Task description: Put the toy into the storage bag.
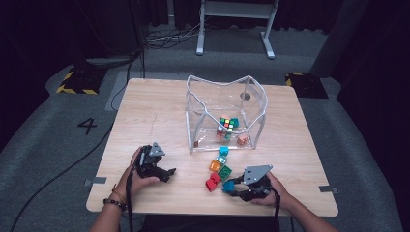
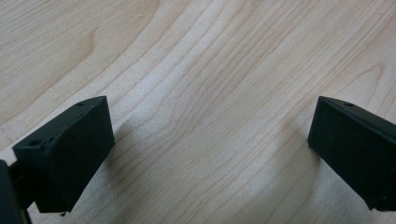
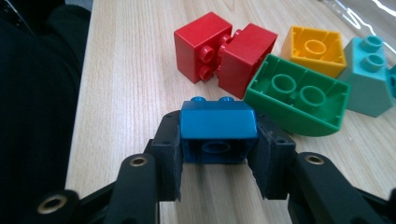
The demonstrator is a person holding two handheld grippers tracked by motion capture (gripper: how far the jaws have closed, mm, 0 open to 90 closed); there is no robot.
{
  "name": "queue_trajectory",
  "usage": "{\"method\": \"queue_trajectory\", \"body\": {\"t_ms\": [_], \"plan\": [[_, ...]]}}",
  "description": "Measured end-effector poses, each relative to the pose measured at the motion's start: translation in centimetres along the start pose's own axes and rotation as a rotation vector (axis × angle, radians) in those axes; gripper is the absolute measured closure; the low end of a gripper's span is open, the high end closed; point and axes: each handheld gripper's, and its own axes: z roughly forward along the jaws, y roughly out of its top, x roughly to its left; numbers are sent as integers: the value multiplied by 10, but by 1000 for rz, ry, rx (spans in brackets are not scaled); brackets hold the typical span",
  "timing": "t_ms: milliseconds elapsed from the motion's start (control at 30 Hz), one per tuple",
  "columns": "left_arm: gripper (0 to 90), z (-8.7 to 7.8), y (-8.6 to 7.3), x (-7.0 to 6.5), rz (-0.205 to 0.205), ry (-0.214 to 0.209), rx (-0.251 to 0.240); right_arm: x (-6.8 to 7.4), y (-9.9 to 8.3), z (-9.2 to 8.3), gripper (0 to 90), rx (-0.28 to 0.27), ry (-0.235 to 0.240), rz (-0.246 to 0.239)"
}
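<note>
Step in hand: the right gripper [image 3: 218, 154] is pinching the blue brick [image 3: 218, 131] at lower centre of the right gripper view, one pad pressing on each side wall.
Where it is lying: the blue brick is sitting on the wooden table [image 1: 159, 108], lower centre-right of the high view, just below the red bricks [image 3: 224, 50].
Doing it well: likely lifting straight up, keeping the pads flat on the smooth walls so the brick is not twisting, and clearing the green brick [image 3: 299, 95] just beside it.
Left gripper: the left gripper [image 2: 210, 154] is resting at lower left of the high view, jaws spread wide over bare wood.
Materials: glossy hard plastic bricks with round studs; pale grained wood; a clear soft-walled bin [image 1: 226, 113] with white edging, sagging at its rim.
</note>
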Motion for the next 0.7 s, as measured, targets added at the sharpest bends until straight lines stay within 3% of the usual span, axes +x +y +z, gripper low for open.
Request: {"method": "queue_trajectory", "body": {"t_ms": [233, 267, 300, 367, 700], "plan": [[5, 0, 0, 0, 0, 0, 0, -7, -6, -20, 588, -28, -38, 28], [5, 0, 0, 0, 0, -1, 0, -12, -8, -24, 588, -44, -51, 5], [5, 0, 0, 0, 0, 1, -2, -11, -9, -28, 588, -40, -70, 46], [5, 0, 0, 0, 0, 0, -1, -18, -11, -35, 588, -53, -102, 28], [5, 0, 0, 0, 0, 0, -1, -44, -24, -71, 589, -105, -253, 140]]}}
